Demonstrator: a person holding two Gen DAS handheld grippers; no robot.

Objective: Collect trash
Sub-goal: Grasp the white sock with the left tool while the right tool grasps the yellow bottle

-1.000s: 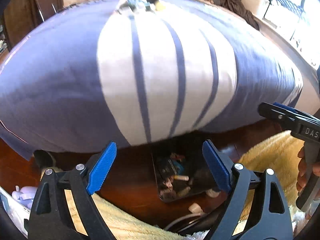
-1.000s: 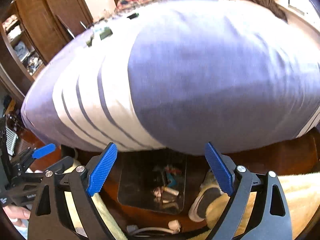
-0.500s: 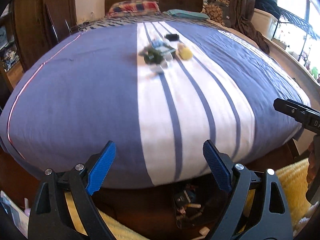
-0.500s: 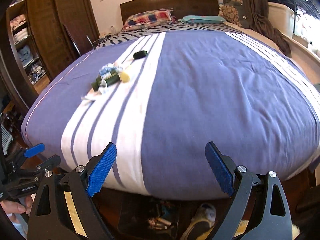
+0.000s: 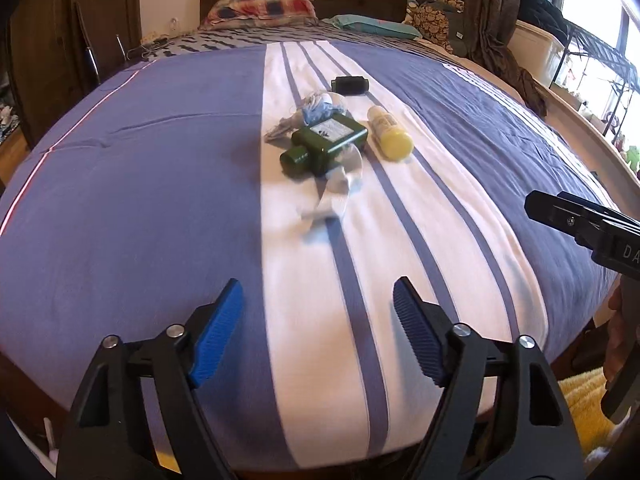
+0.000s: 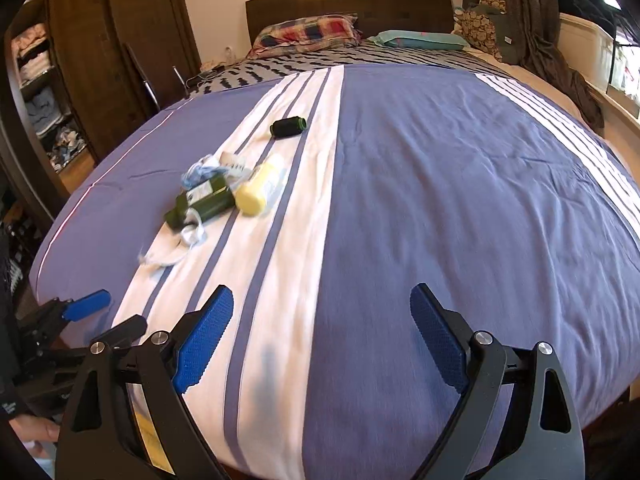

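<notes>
A small heap of trash is lying on the bed (image 5: 132,200), on the white striped band near the middle, well away from the foot edge: a dark green bottle (image 5: 324,146) on its side, a yellow tube (image 5: 390,137) just beside it, crumpled blue-white wrappers (image 5: 320,106) and a black roll (image 5: 350,85) behind. The left gripper (image 5: 318,334) is standing open with jaws just narrowing on nothing; the right gripper (image 6: 320,338) is gaping empty.

Bedspread (image 5: 140,184): blue-violet, with a white band crossed by thin blue stripes. Bottle (image 5: 324,144): dark green, white label. Tube (image 5: 390,133): pale yellow. Spool (image 5: 349,85): black. Crumpled wrappers (image 5: 320,106): light blue and white. Pillow (image 6: 308,32): red-blue plaid. Second pillow (image 6: 420,39): teal. Headboard (image 6: 348,2): dark brown. Hand-held gripper pads (image 5: 218,336): blue on black frames.
</notes>
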